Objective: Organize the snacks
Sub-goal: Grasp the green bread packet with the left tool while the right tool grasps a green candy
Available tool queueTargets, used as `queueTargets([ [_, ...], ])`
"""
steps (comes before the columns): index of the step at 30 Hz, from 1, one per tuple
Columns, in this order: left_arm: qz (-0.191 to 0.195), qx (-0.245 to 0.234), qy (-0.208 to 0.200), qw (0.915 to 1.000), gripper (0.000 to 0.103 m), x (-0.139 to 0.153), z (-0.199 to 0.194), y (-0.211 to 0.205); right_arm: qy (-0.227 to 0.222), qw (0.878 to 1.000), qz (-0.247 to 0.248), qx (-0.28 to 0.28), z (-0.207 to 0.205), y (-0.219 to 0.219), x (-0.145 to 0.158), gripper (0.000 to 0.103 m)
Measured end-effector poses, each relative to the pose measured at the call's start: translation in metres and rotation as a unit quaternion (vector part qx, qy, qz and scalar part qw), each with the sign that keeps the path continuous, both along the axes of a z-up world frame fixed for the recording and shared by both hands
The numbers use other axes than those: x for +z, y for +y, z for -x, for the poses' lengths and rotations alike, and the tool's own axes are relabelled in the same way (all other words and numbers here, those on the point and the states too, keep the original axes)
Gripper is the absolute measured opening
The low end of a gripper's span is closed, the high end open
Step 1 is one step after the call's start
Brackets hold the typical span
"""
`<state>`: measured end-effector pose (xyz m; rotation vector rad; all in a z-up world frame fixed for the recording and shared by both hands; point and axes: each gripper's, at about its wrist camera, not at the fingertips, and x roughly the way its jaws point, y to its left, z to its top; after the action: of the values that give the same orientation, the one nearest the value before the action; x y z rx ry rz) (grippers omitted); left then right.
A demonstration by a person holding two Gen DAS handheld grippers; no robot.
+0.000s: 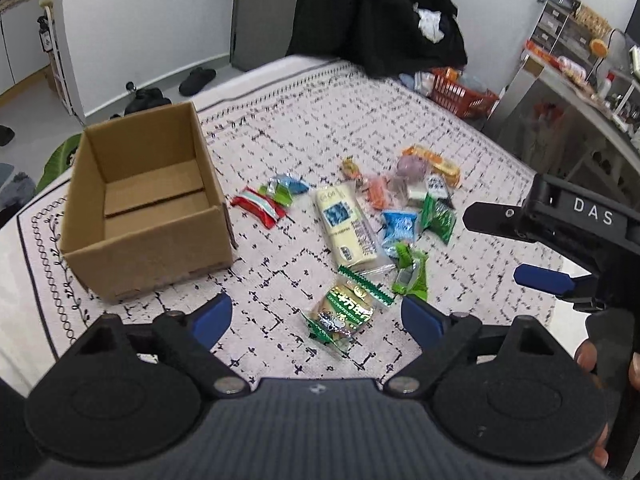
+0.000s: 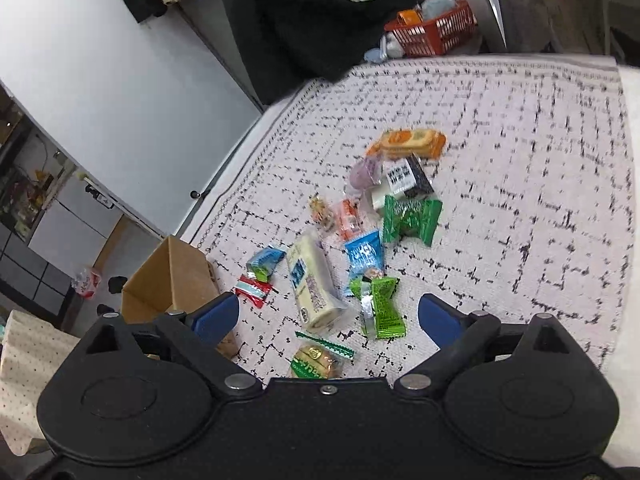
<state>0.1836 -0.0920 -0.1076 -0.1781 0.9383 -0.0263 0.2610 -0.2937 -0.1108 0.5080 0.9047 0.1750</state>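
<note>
An empty open cardboard box stands on the patterned rug at left. Several wrapped snacks lie scattered to its right: a red packet, a long pale yellow pack, a blue packet, green packets and an orange pack. A green-and-gold bun wrapper lies just ahead of my left gripper, which hangs open above the rug. My right gripper is open too, holding nothing, over the green packet.
A black garment pile and a red basket sit at the rug's far edge. A metal shelf unit stands at right. Slippers lie on the floor behind the box.
</note>
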Motion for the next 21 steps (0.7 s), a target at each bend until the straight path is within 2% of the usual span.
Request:
queueTargets([
  [7, -0.007, -0.008, 0.031, 0.9995, 0.089, -0.029, -0.025, -0.008, 0.024, 0.999, -0.023, 0.012, -0.011, 0.001, -0.026, 0.084],
  [11, -0.011, -0.016, 0.053, 0.9984, 0.089, -0.047, -0.037, -0.013, 0.044, 0.998, -0.03, 0.018, -0.019, 0.003, -0.042, 0.07],
  [21, -0.022, -0.036, 0.091, 0.995, 0.089, -0.084, -0.061, -0.025, 0.073, 0.996, -0.053, 0.017, -0.035, -0.002, -0.064, 0.069],
])
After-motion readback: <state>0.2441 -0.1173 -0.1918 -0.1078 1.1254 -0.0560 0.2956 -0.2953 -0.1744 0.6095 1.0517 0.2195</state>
